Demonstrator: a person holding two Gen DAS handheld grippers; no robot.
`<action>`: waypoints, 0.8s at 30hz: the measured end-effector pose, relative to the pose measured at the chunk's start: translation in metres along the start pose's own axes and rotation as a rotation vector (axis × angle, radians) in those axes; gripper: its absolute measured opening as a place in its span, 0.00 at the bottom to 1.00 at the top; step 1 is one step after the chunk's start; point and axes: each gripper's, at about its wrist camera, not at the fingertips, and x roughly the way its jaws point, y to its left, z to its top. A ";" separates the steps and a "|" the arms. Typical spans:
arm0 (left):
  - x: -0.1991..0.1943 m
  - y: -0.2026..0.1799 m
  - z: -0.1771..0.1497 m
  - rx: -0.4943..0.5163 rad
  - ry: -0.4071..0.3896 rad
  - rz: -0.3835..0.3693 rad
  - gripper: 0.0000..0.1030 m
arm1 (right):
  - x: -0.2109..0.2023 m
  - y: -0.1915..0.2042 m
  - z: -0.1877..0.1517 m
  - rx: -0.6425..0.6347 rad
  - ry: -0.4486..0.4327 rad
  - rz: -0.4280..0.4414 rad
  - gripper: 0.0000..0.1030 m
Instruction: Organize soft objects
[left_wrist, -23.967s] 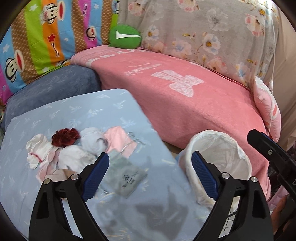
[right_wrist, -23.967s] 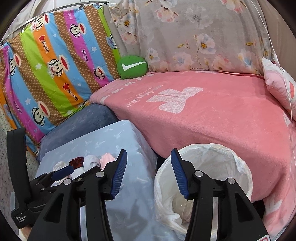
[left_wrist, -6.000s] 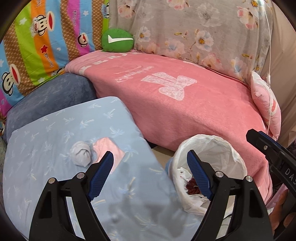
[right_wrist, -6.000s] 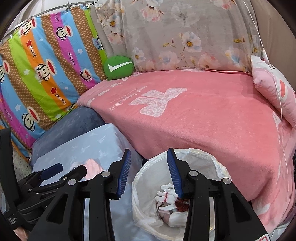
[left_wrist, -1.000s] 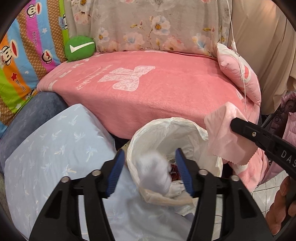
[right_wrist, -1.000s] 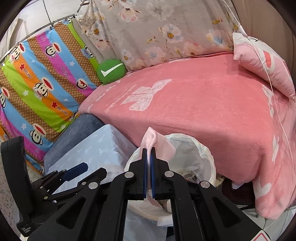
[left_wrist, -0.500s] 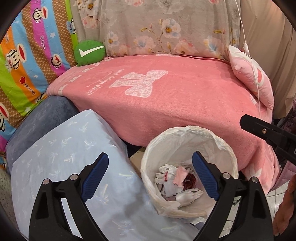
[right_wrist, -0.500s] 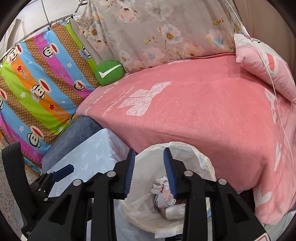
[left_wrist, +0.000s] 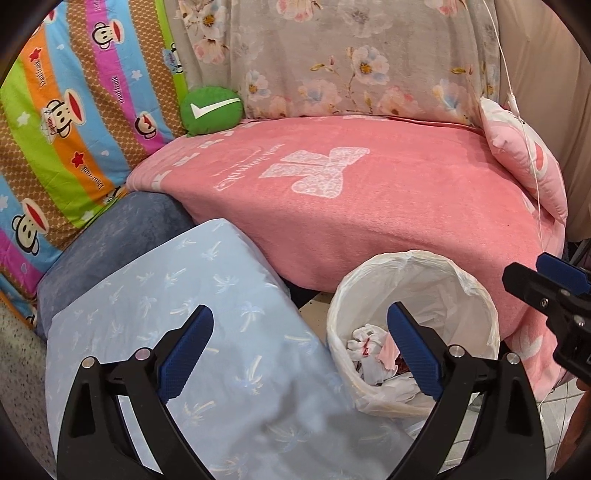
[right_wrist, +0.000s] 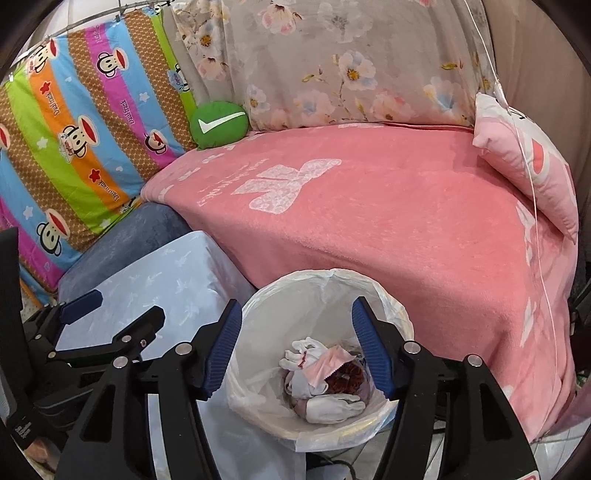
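Note:
A white-lined bin (left_wrist: 476, 295) (right_wrist: 391, 306) stands on the floor between the light blue cushion (left_wrist: 184, 295) (right_wrist: 166, 277) and the pink bed. Inside it lie white gloves (right_wrist: 306, 354), a pink cloth (right_wrist: 328, 365) and a dark red piece (right_wrist: 347, 378); the left wrist view shows the same heap (left_wrist: 369, 350). My left gripper (left_wrist: 297, 317) is open wide with nothing in it, over the cushion's edge and the bin's left rim. My right gripper (right_wrist: 295, 306) hangs above the bin, and its jaws are opening with nothing between them.
A pink blanket (left_wrist: 369, 206) covers the bed behind the bin. A green round pillow (left_wrist: 211, 114), striped monkey bedding (left_wrist: 74, 122), a floral cover (left_wrist: 351, 55) and a pink pillow (left_wrist: 524, 158) ring it. A dark blue cushion (left_wrist: 122, 229) sits left; a thin white cord (left_wrist: 535, 177) hangs right.
The white piece left my left gripper's jaws and the pink cloth left my right gripper; both now lie in the bin. Both grippers' jaws spread apart and both views pulled back a little.

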 end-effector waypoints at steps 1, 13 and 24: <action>-0.001 0.002 -0.001 -0.004 0.002 0.007 0.89 | -0.003 0.004 -0.001 -0.015 -0.003 -0.016 0.67; -0.013 0.019 -0.017 -0.023 0.024 0.055 0.89 | -0.013 0.026 -0.019 -0.066 0.027 -0.087 0.82; -0.013 0.016 -0.027 -0.028 0.046 0.061 0.89 | -0.014 0.027 -0.027 -0.079 0.037 -0.108 0.95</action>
